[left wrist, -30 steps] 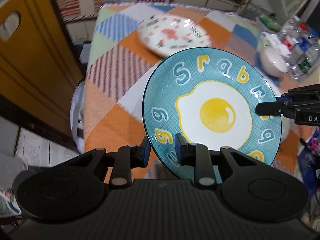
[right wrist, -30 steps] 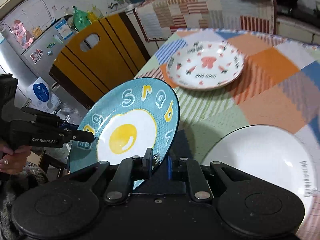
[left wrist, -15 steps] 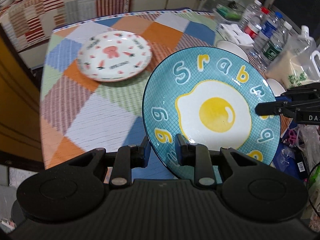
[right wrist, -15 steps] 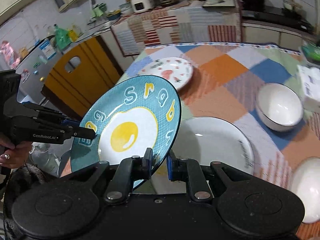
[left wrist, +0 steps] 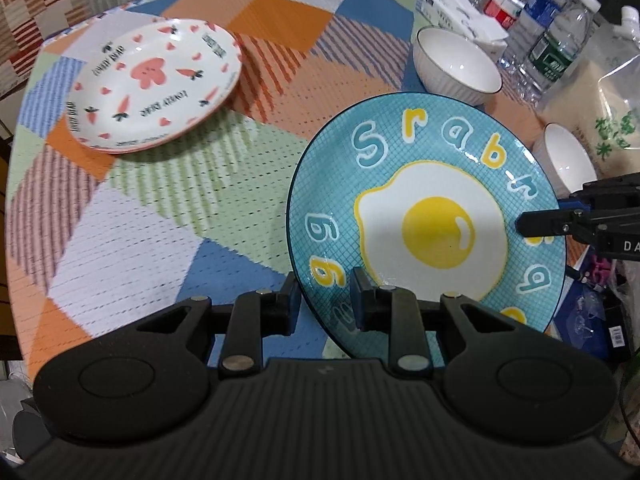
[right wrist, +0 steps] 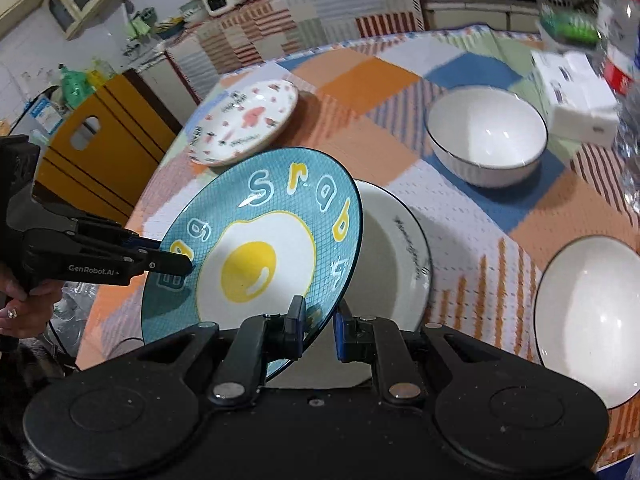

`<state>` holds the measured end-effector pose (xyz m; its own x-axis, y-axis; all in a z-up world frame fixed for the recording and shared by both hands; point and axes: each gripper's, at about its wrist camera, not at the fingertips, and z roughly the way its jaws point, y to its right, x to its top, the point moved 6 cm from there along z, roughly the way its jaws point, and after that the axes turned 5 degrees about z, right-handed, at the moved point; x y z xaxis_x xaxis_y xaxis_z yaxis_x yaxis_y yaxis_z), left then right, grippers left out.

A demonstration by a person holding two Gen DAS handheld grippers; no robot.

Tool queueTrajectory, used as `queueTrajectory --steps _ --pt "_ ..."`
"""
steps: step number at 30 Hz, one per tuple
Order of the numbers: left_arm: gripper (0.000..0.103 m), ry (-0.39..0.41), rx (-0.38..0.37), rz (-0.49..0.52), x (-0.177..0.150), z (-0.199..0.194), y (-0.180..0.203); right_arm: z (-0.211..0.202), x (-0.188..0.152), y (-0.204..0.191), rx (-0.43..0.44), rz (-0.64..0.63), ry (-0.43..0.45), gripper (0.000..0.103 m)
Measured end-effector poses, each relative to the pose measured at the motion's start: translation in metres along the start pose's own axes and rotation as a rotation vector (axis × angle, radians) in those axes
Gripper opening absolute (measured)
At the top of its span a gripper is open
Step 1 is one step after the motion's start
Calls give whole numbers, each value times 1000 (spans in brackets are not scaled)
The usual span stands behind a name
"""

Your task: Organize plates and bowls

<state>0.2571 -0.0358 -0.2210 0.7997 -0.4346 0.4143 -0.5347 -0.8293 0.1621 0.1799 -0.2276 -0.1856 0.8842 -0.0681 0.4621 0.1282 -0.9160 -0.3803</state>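
Observation:
A blue plate with a fried-egg picture (left wrist: 428,216) (right wrist: 256,256) hangs tilted above the table, held by both grippers at opposite rims. My left gripper (left wrist: 322,300) is shut on its near rim; in the right wrist view it (right wrist: 176,266) comes in from the left. My right gripper (right wrist: 318,326) is shut on the other rim and shows at the right edge (left wrist: 532,226). Under the blue plate lies a white plate (right wrist: 400,248). A carrot-patterned plate (left wrist: 154,84) (right wrist: 246,122) sits at the far left. White bowls (left wrist: 456,64) (right wrist: 486,136) stand on the right.
A patchwork cloth (left wrist: 160,200) covers the table. Water bottles (left wrist: 560,44) and a tissue box (right wrist: 576,96) crowd the far right, with another white bowl (right wrist: 588,324) (left wrist: 568,160) nearer. A yellow chair (right wrist: 96,156) stands at the table's left edge. A hand (right wrist: 24,304) holds the left gripper.
Both grippers carried the blue plate sideways from beyond the table's edge to over the table. It now hangs above the white plate, and the bowls and bottles have come into view.

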Motion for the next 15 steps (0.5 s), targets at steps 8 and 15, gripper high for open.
queueTrajectory --steps 8,15 --pt "24 -53 8 32 5 25 5 21 0 11 -32 3 -72 20" --pt "24 -87 -2 32 7 34 12 26 -1 12 -119 20 -119 25"
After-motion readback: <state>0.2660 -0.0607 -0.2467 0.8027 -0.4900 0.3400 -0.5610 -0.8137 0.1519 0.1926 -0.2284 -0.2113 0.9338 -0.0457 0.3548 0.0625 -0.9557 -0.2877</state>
